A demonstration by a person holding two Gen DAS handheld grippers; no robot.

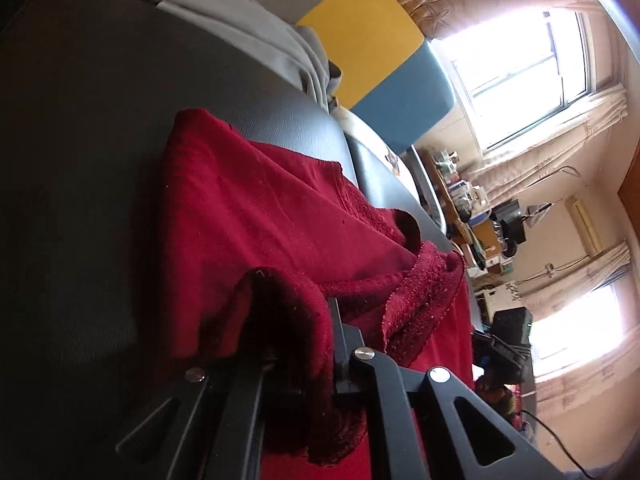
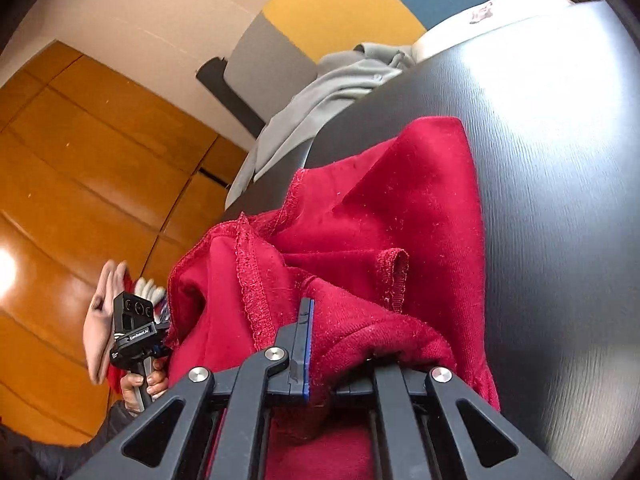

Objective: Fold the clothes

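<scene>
A red fleece garment (image 1: 256,216) lies crumpled on a black table (image 1: 80,140); it also shows in the right wrist view (image 2: 392,208). My left gripper (image 1: 296,320) is shut on a fold of the red garment, which drapes over and hides one finger. My right gripper (image 2: 340,328) is shut on another fold of the red garment; cloth covers the right finger and only the left finger (image 2: 304,320) shows. Both grippers hold the cloth just above the table. The other hand-held gripper (image 2: 134,332) appears at the left of the right wrist view.
A grey garment (image 1: 256,36) lies at the table's far edge; it also shows in the right wrist view (image 2: 320,92). A yellow and blue panel (image 1: 372,40) stands behind. A wooden floor (image 2: 80,160) lies below the table edge. Shelves with clutter (image 1: 472,208) stand by the windows.
</scene>
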